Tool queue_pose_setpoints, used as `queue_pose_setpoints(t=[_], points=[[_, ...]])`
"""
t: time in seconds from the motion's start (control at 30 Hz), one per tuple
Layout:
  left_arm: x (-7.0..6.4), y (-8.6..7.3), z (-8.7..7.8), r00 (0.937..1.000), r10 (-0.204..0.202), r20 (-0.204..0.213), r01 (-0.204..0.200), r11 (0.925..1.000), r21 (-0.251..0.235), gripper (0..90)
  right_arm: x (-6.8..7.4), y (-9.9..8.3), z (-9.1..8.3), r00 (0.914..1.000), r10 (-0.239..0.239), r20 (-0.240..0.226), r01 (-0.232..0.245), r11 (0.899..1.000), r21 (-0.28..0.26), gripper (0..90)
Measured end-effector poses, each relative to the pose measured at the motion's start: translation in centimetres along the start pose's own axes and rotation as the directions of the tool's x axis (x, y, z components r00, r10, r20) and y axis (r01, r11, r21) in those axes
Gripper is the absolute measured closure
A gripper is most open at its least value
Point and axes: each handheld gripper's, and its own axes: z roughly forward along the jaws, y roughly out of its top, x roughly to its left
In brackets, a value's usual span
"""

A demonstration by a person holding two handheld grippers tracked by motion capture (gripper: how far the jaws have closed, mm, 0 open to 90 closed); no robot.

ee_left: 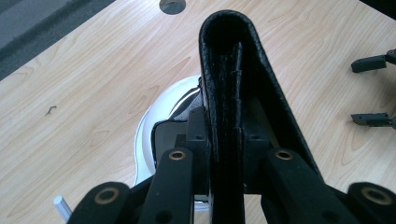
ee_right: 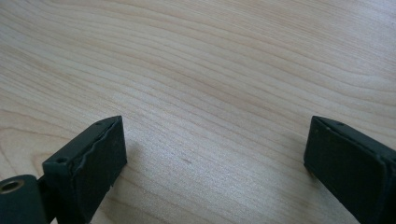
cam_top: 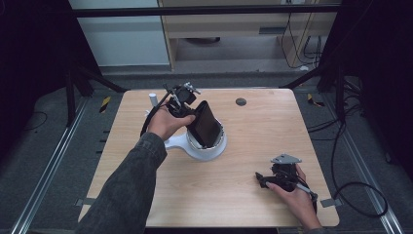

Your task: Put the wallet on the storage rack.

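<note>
The left gripper [cam_top: 191, 116] clamps a black leather case [cam_top: 205, 125] above the white stand [cam_top: 207, 148]. The right gripper [ee_right: 215, 154] rests wide open on the wooden table [cam_top: 253, 126].

The table [cam_top: 253, 146] carries a round stand [cam_top: 207, 146] slightly left of its middle. A flat case [cam_top: 205, 124] stands tilted in the stand, its upper end leaning toward the far left. The left gripper [cam_top: 187, 117] sits just behind and left of the stand, clamped on the case's upper part. A small cylinder [cam_top: 152, 98] stands near the far left edge, behind the left hand [cam_top: 165, 123]. A round hole [cam_top: 240, 102] lies in the table's far middle, behind and right of the stand. The right gripper [cam_top: 265, 179] rests at the near right, well apart from the stand, jaws spread over the bare table.
</note>
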Motion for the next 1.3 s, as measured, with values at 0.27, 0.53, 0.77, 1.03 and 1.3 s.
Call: queue_pose_setpoints(t=[0.27, 0.53, 0.77, 1.03, 1.3], points=[[0.1, -0.1, -0.7, 0.9993, -0.007, -0.036, 0.004, 0.9982, -0.060, 70.7, 0.0, 0.0, 0.0, 1.0000, 0.001, 0.000, -0.001, 1.000, 0.000, 5.9], [0.1, -0.3, -2.1, 0.9987, -0.010, -0.050, 0.004, 0.9921, -0.126, 68.3, 0.0, 0.0, 0.0, 1.0000, 0.001, -0.001, -0.001, 1.000, 0.000, 5.9], [-0.2, 0.2, -3.3, 0.9983, 0.008, -0.057, -0.017, 0.9866, -0.162, 64.8, 0.0, 0.1, 0.1, 1.0000, 0.001, -0.002, -0.001, 1.000, 0.001, 5.3], [-1.0, 0.3, -4.2, 0.9961, 0.039, -0.079, -0.052, 0.9841, -0.170, 62.5, 0.0, 0.1, 0.1, 1.0000, 0.002, -0.001, -0.002, 1.000, 0.001, 5.4], [-1.7, -0.1, -5.6, 0.9946, 0.051, -0.090, -0.070, 0.9741, -0.215, 45.8, 0.0, 0.1, 0.1, 1.0000, 0.003, -0.001, -0.003, 1.000, 0.003, 5.4]])
